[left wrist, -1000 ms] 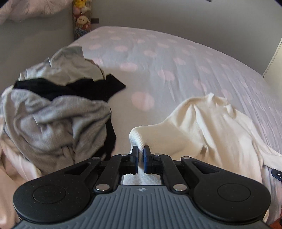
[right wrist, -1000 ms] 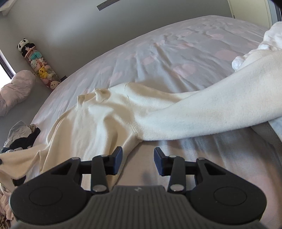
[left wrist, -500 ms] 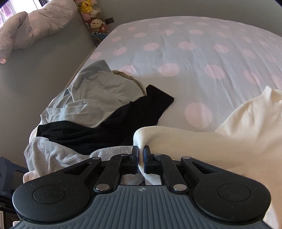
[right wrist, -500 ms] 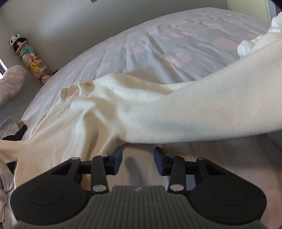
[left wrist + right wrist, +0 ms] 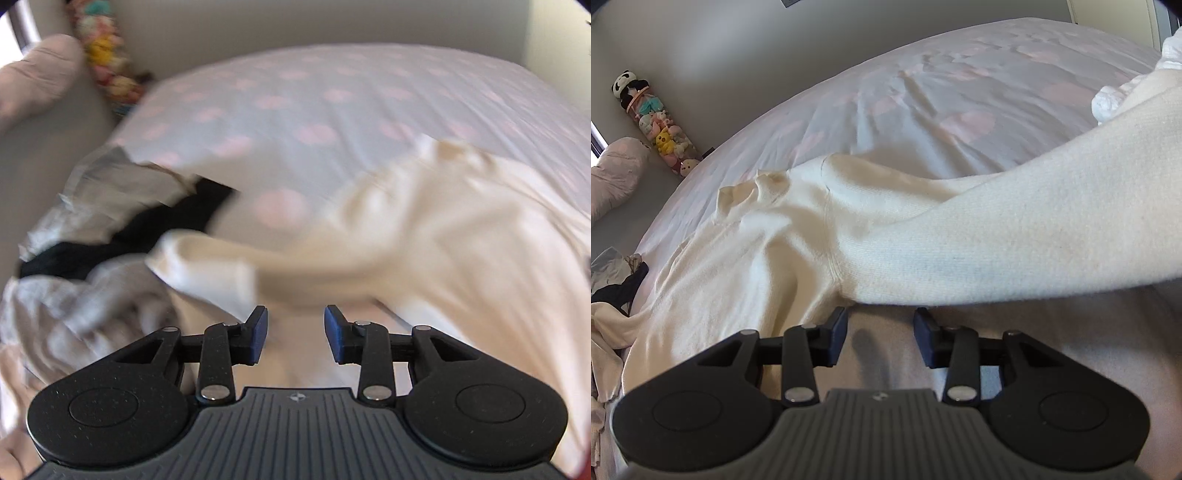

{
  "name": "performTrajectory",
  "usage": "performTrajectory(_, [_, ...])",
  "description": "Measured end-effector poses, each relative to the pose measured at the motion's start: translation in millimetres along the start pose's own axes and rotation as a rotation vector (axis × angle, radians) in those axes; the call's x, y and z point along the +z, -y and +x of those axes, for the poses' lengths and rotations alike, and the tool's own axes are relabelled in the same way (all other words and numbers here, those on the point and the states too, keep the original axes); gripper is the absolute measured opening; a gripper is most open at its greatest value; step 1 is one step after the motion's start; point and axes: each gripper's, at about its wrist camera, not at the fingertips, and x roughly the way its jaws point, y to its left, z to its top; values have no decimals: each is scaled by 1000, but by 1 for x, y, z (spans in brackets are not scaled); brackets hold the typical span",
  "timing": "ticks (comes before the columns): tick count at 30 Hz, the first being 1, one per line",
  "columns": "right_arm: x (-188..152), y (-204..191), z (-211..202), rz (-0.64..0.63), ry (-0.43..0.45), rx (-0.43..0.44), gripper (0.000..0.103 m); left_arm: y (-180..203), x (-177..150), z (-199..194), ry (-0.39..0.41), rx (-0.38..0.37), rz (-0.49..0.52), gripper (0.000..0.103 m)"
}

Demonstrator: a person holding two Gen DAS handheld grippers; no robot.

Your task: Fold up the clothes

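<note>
L gripper [image 5: 291, 334] jaws opening, nothing btwn them, sleeve [image 5: 207, 258] dropped mid-frame to lie flat for folding; R gripper [image 5: 880, 338] part-open, empty, below sweater [image 5: 746, 258] armpit.

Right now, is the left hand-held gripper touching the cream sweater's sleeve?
Apart. In the left wrist view the left hand-held gripper has its jaws opening with nothing between them, and the cream sweater's sleeve lies ahead of the fingertips, clear of both pads.

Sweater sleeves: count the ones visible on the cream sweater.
2: the left sleeve ends at the clothes pile; the right sleeve stretches rightward across the bed.
</note>
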Motion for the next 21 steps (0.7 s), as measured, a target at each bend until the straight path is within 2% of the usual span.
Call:
performTrajectory(4, [-1,1,-11,3,16,-4,49,52,-36,-6,-121,-152,53,32])
performTrajectory(7, [-1,1,-21,2,34,-7,54,80,-57,-1,-212,-207,66,32])
performTrajectory(13, [-5,5,-43,28,73,31,56,101,-90,20,-331,-204,10,32])
performTrajectory(18, [-5,11,-54,67,102,49,58,109,-104,35,-368,-169,-10,32])
performTrajectory(19, [-5,11,-54,67,102,51,58,110,-106,38,-371,-169,-15,29])
performTrajectory(20, [-5,11,-54,66,101,52,59,111,-108,40,-374,-168,-20,20])
performTrajectory(21, [-5,11,-53,66,98,53,59,113,-110,43,-378,-166,-20,16])
